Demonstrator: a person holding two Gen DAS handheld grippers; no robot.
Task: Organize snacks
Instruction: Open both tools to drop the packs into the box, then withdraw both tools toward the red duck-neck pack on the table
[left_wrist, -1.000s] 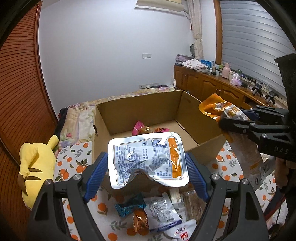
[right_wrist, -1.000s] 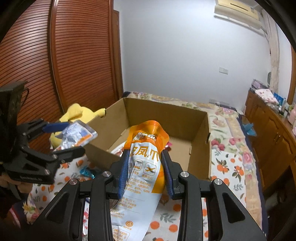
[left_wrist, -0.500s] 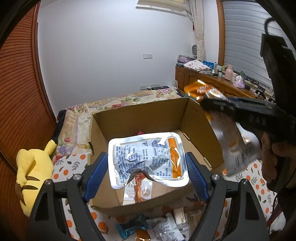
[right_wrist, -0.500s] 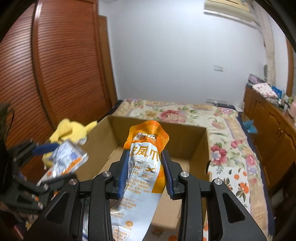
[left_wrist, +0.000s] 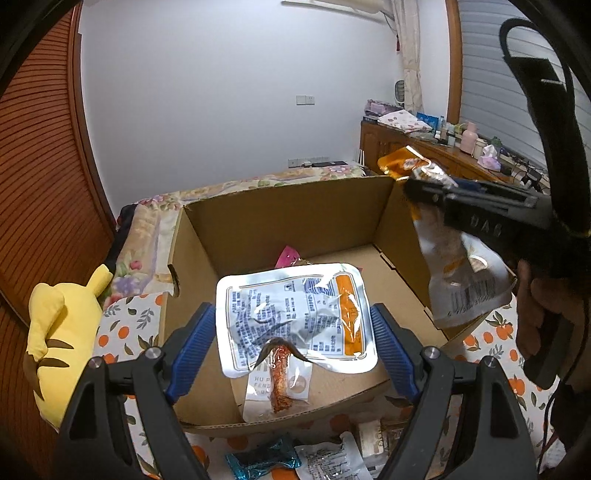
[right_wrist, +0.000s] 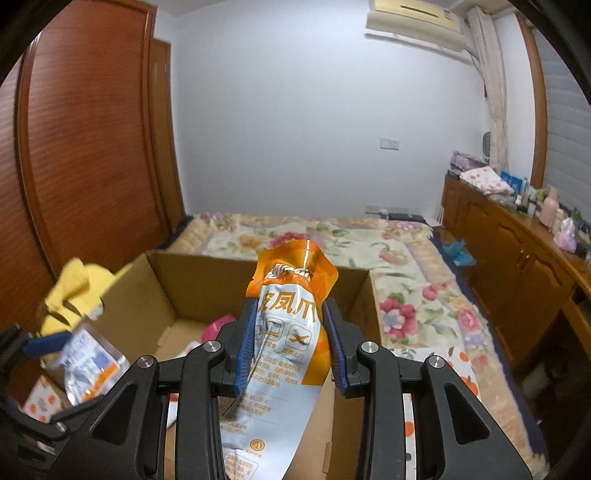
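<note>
Two grippers (left_wrist: 293, 332) (right_wrist: 291, 345), each apparently clamping a packet (left_wrist: 295, 317) (right_wrist: 284, 350)

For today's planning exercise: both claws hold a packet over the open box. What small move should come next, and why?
Probably open the left claw and drop the silver packet. It already hangs over the box floor, where other snacks lie, while the right claw with its orange packet sits nearer the right wall.

Home bedroom; bed (right_wrist: 332, 236), wardrobe (right_wrist: 85, 147)

r gripper (right_wrist: 291, 345) jaws clamp orange/white snack pouch (right_wrist: 287, 332) | over cardboard box (right_wrist: 207, 280) | l gripper (right_wrist: 55, 373) w/ silver pack (right_wrist: 88, 363)
</note>
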